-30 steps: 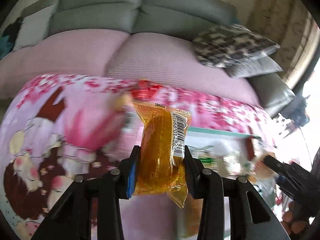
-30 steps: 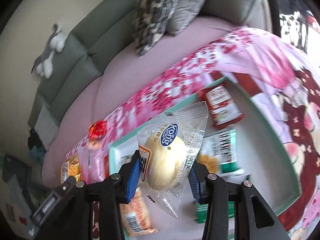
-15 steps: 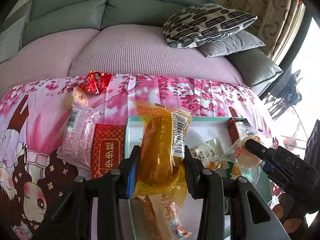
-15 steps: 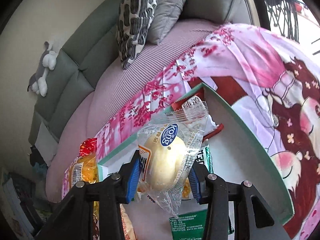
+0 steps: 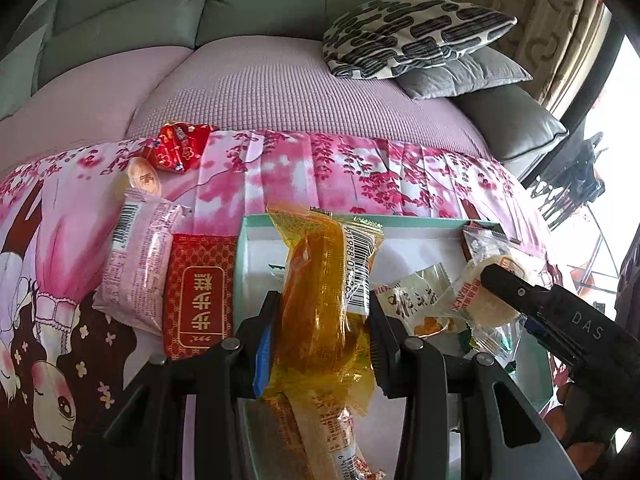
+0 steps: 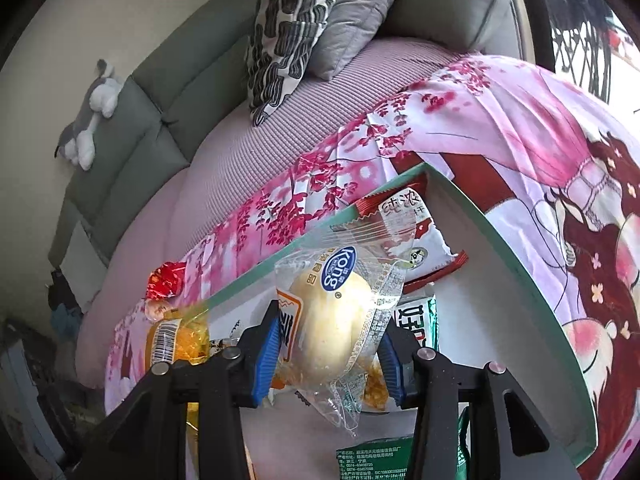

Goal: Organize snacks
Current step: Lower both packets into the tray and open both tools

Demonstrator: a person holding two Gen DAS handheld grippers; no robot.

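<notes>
My left gripper (image 5: 320,336) is shut on an orange-wrapped cake (image 5: 320,288) and holds it upright over the left end of a white tray with a teal rim (image 5: 400,222). My right gripper (image 6: 328,344) has a clear-wrapped pale bun (image 6: 336,320) between its blue pads. Its jaws are opening, though the pads still touch the wrapper. The bun hangs low inside the tray (image 6: 500,232). In the left wrist view the right gripper (image 5: 560,320) comes in from the right with the bun (image 5: 480,292).
In the tray lie a red-and-white packet (image 6: 408,236), green packets (image 6: 416,320) and a white packet (image 5: 416,300). Left of the tray, on the pink blanket, lie a red box (image 5: 198,296), a pink packet (image 5: 136,264) and a red foil sweet (image 5: 176,148). Behind is a sofa with cushions (image 5: 408,36).
My left gripper has swung right and down with the orange cake, from over the blanket to over the tray. My right gripper has sunk a little into the tray with the bun.
</notes>
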